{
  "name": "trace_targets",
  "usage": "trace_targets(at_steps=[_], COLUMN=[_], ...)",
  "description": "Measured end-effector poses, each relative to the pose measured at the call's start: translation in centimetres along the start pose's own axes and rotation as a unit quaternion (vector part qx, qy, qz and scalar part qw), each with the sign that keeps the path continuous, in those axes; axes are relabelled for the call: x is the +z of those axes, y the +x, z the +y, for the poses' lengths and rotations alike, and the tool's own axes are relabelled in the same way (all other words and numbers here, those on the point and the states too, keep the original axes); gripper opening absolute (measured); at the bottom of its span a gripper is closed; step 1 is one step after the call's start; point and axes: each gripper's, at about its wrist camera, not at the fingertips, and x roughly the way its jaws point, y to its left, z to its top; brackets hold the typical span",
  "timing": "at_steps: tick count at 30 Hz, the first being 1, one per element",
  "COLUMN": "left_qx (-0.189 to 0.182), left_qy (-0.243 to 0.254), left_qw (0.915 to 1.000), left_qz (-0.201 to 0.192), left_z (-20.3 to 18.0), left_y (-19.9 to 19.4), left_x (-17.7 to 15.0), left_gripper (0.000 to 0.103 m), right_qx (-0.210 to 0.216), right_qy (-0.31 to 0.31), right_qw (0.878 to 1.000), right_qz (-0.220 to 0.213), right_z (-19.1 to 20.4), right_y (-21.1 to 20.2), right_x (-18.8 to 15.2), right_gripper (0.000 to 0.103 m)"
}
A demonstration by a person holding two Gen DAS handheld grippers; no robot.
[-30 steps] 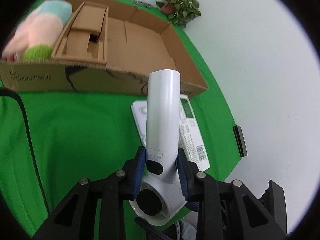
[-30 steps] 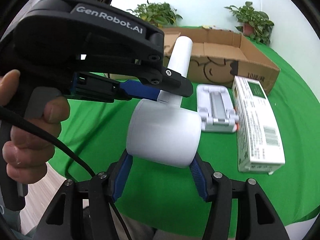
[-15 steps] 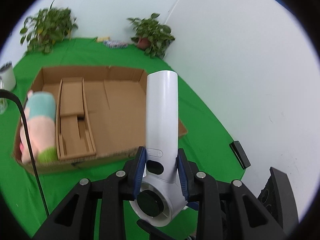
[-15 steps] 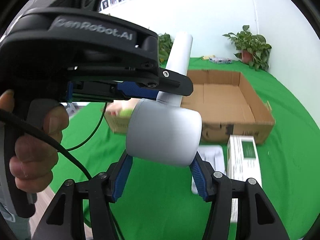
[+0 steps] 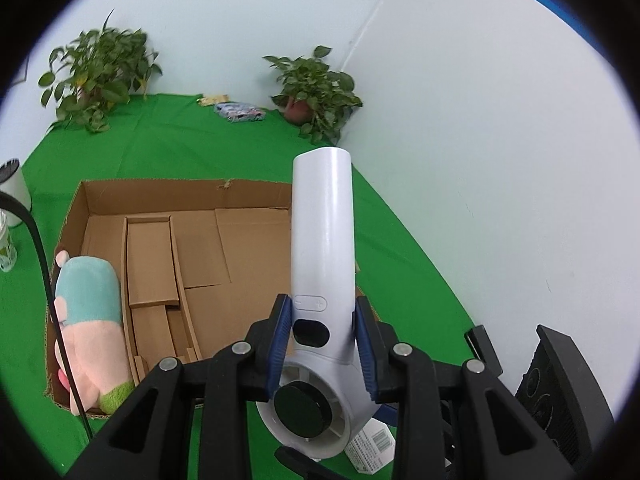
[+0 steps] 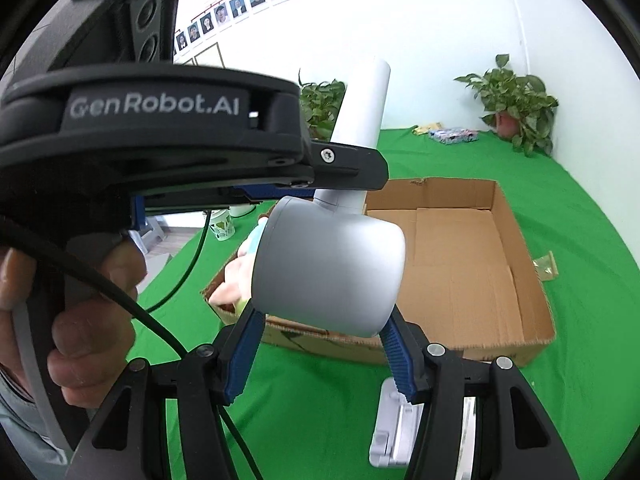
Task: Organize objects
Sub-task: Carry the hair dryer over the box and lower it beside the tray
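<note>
Left wrist view — Q: How was the hair dryer (image 5: 322, 240) oriented?
A: Handle axis pointed far, away from the camera, above the cardboard box (image 5: 180, 196). Left gripper (image 5: 322, 344) clamped the handle; right gripper (image 6: 320, 354) clamped the barrel, which lay crosswise, left-right.

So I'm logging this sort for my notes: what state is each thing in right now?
Hair dryer: held off the table by both grippers.
Left gripper: shut on its handle.
Right gripper: shut on its barrel.
Cardboard box: open, right side bare.
Plush toy: lying in the box.
</note>
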Motion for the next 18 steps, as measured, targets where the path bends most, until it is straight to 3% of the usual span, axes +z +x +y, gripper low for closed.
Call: trace_targets(at_steps=[8, 18], left_qx=[0.006, 0.028], left_qy=[-0.051, -0.104], left_qw=[0.9981, 0.9899], left_qz=[0.035, 0.091], left_z=[3.4, 7.3], left_y=[3.9, 10.3], left_x=[0.4, -1.0], left_gripper=[0.03, 0.03], right_qx=[0.02, 0.041], right_qy=[0.015, 0.047], right_qw=[0.998, 0.988], right_qz=[0.061, 0.144], right_z=[-1.7, -4.5], right_y=[4.7, 11.1], right_x=[2.0, 1.5], right_gripper=[0.055, 0.055])
